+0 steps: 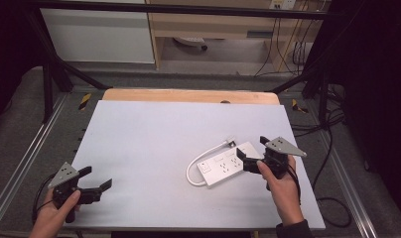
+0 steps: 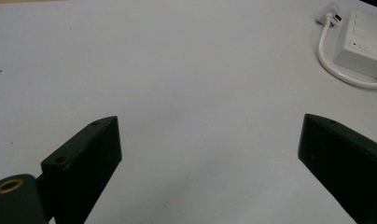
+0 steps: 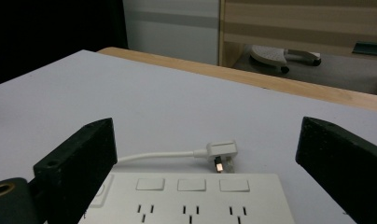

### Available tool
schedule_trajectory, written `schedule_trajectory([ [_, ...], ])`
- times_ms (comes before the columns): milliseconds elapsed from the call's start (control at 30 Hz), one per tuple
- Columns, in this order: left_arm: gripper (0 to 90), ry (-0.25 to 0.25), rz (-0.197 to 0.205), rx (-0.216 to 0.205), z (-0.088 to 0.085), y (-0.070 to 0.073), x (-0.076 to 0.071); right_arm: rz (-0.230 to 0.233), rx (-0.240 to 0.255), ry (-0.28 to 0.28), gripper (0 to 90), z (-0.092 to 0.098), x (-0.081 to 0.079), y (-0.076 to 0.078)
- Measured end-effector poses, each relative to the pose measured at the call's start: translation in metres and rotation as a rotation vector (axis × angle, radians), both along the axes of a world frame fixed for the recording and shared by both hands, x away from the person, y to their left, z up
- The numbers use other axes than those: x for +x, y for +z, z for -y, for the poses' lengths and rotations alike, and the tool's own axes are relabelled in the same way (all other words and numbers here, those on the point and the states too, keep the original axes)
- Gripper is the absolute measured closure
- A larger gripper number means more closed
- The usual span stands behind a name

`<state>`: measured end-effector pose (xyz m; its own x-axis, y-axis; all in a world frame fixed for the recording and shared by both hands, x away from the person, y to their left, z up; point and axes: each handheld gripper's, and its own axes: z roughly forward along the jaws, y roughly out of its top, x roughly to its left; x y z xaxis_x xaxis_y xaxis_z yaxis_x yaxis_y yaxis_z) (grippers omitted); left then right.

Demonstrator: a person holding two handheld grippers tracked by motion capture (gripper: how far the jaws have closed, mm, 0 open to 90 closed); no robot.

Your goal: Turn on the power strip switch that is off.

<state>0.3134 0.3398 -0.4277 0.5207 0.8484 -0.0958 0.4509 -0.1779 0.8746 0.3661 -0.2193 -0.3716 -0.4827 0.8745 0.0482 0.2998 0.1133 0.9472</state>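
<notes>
Nearest the camera, at the table's near edge, the person's hands hold the left gripper and right gripper, both with jaws spread wide and grasping nothing. The white table carries a white power strip right of centre, its near end between the right gripper's jaws. Its cord loops left to a plug at the far side; no readable lettering shows on it.
</notes>
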Motion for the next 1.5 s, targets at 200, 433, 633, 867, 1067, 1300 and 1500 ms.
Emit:
schedule_trajectory([
  [200, 6.3, 0.001, 0.002, -0.001, -0.001, 0.000, 0.000, -0.001, 0.002, -0.017, 6.1, 0.015, -0.005, -0.001],
  [433, 6.3, 0.000, 0.003, -0.001, -0.001, 0.001, 0.000, -0.005, 0.008, -0.061, 6.2, 0.036, -0.012, -0.005],
  [633, 6.3, 0.002, 0.005, -0.002, -0.001, 0.001, -0.001, -0.009, 0.005, -0.083, 6.7, 0.051, -0.018, -0.011],
  [867, 6.3, 0.002, 0.005, -0.002, -0.001, 0.001, -0.001, -0.015, 0.001, -0.096, 6.7, 0.061, -0.022, -0.021],
  [1067, 6.3, 0.002, 0.005, -0.001, -0.001, 0.001, -0.001, -0.034, 0.001, -0.103, 6.6, 0.068, -0.024, -0.032],
  [1300, 6.3, 0.000, 0.005, -0.002, -0.001, 0.001, -0.001, -0.064, -0.012, -0.098, 5.8, 0.074, -0.025, -0.047],
  [1500, 6.3, -0.001, 0.003, -0.003, 0.000, 0.001, -0.001, -0.101, -0.059, -0.064, 4.9, 0.071, -0.023, -0.061],
])
